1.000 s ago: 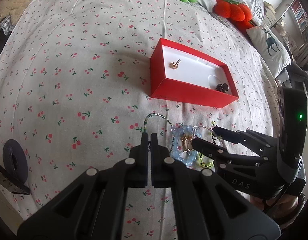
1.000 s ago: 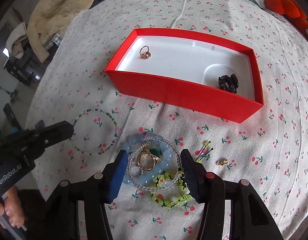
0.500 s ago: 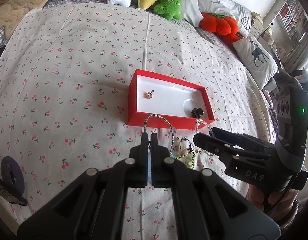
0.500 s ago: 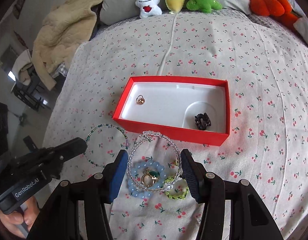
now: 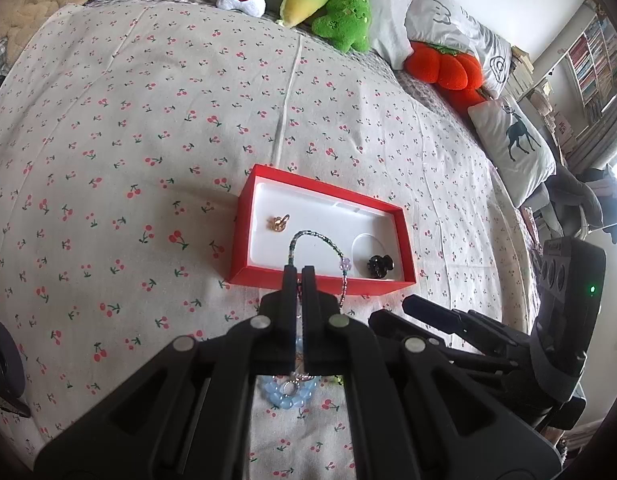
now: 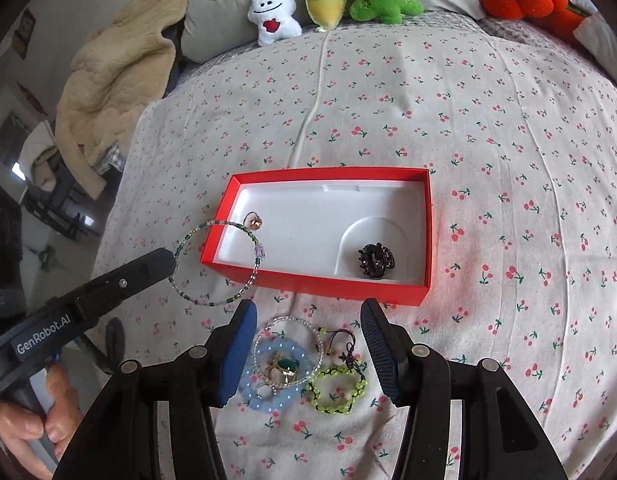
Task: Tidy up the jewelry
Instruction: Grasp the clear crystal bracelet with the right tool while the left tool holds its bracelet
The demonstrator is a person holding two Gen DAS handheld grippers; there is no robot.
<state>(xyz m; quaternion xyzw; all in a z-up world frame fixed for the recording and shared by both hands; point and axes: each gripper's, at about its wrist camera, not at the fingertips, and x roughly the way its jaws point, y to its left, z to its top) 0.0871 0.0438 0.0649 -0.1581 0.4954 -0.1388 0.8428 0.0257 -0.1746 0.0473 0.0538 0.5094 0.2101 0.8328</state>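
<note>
So the left gripper (image 5: 297, 276) is clenched tight on the thin green beaded bracelet (image 6: 212, 264), which hangs in the air as a loop, overlapping the red box (image 6: 308, 280) at its 8 o'clock corner. Where exactly the pads pinch it is hidden by the fingers.

The right gripper (image 6: 306, 350) is released, nothing in it, hovering over the leftover pile on the cherry-print bedspread (image 6: 508, 160): a blue bead bracelet (image 6: 264, 396), a clear bead bracelet (image 6: 288, 324), a neon green one (image 6: 336, 392), plus rings in the middle that are too tangled to tell apart.

Inside the box there's a gold ring (image 6: 253, 221) at 10 o'clock and a dark clip-looking thing (image 6: 375, 260) at 4 o'clock, hard to make out.
</note>
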